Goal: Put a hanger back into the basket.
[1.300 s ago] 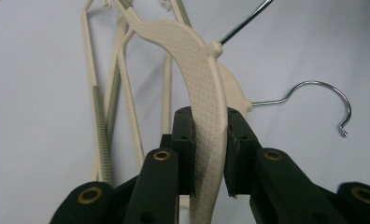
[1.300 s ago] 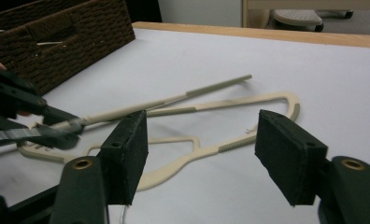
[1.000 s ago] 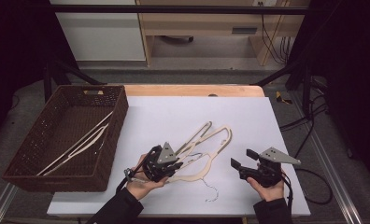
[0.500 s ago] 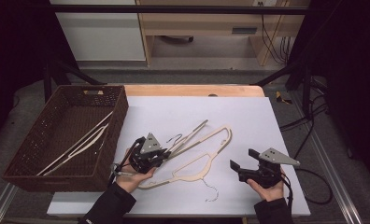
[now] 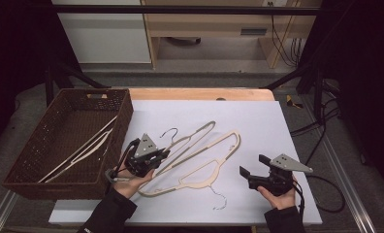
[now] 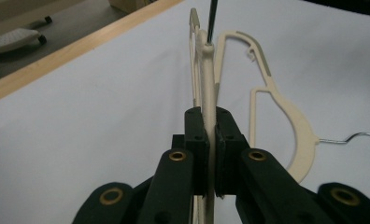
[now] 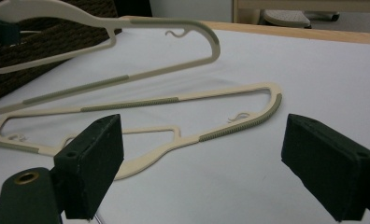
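1. Your basket (image 5: 20, 171) sits at the table's (image 5: 277, 121) left edge, with hangers (image 5: 78, 153) lying inside it.
2. Your left gripper (image 5: 156, 158) is just right of the basket.
3. The flat hanger (image 5: 200, 177) lies between your two grippers.
4. Your right gripper (image 5: 250, 170) is near the table's front right.

A white-topped table (image 5: 277, 116) with a wooden far edge stands on grey floor (image 5: 214, 77). Behind it, a white cabinet (image 5: 103, 34) sits beside a pale wooden shelf unit (image 5: 204, 24). Black cables (image 5: 282, 39) hang at the right, more trailing on the floor; dark frame bars (image 5: 180, 9) cross overhead, and both sides fall into shadow
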A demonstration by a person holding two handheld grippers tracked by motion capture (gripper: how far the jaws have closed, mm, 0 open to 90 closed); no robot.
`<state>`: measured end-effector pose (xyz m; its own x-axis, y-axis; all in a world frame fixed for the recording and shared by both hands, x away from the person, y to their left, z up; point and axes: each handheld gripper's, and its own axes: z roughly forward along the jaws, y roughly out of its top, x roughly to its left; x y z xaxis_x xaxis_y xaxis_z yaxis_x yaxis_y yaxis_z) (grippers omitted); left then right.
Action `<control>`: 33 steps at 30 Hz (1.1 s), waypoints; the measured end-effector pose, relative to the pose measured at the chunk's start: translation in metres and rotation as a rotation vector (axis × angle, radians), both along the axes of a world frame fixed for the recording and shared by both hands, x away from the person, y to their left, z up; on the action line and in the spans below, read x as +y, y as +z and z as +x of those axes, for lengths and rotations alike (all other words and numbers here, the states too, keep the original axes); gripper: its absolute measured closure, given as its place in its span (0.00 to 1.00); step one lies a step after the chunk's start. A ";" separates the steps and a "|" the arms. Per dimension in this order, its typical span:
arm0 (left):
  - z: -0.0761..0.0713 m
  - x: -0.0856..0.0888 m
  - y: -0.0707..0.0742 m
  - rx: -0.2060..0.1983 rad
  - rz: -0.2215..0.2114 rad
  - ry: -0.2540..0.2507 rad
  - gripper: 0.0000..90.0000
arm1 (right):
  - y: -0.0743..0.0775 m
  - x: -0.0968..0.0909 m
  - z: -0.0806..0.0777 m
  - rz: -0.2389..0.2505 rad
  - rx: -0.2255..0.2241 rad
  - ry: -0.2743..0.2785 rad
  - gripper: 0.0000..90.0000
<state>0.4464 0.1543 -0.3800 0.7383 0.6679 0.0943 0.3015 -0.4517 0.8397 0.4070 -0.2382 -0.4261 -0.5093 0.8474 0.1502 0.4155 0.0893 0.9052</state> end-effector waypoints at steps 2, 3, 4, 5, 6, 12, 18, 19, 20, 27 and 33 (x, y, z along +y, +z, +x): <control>-0.005 0.002 0.008 -0.012 -0.019 -0.010 0.96 | 0.000 -0.001 0.000 0.000 -0.005 0.002 0.14; -0.007 0.003 0.011 -0.014 -0.036 -0.017 0.96 | 0.000 -0.001 0.000 -0.002 -0.009 0.002 0.14; -0.008 0.004 0.014 -0.016 -0.045 -0.023 0.96 | 0.000 -0.002 0.000 -0.004 -0.009 0.006 0.14; -0.010 0.006 0.018 -0.018 -0.059 -0.030 0.96 | 0.001 -0.002 0.000 -0.003 -0.006 0.004 0.14; -0.011 0.007 0.020 -0.018 -0.068 -0.032 0.96 | 0.001 -0.002 0.000 -0.002 -0.005 0.002 0.14; -0.019 0.016 0.042 -0.038 -0.109 -0.057 0.96 | 0.002 -0.003 -0.001 -0.003 -0.016 -0.004 0.12; -0.026 0.026 0.063 -0.062 -0.119 -0.061 0.96 | 0.005 -0.005 -0.002 -0.007 -0.027 -0.016 0.12; -0.027 0.028 0.069 -0.064 -0.125 -0.061 0.96 | 0.005 -0.005 -0.002 -0.007 -0.030 -0.014 0.12; -0.028 0.030 0.073 -0.067 -0.123 -0.063 0.96 | 0.005 -0.006 -0.002 -0.006 -0.027 -0.015 0.12; -0.032 0.052 0.110 -0.103 -0.122 -0.069 0.96 | 0.006 -0.006 -0.003 -0.006 -0.030 -0.016 0.11; -0.025 0.077 0.132 -0.131 -0.101 -0.043 0.96 | 0.006 -0.006 -0.003 -0.004 -0.036 -0.015 0.10</control>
<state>0.4210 0.2315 -0.2482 0.7519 0.6473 0.1254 0.1690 -0.3730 0.9123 0.4042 -0.2442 -0.4198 -0.5018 0.8554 0.1285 0.3843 0.0874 0.9191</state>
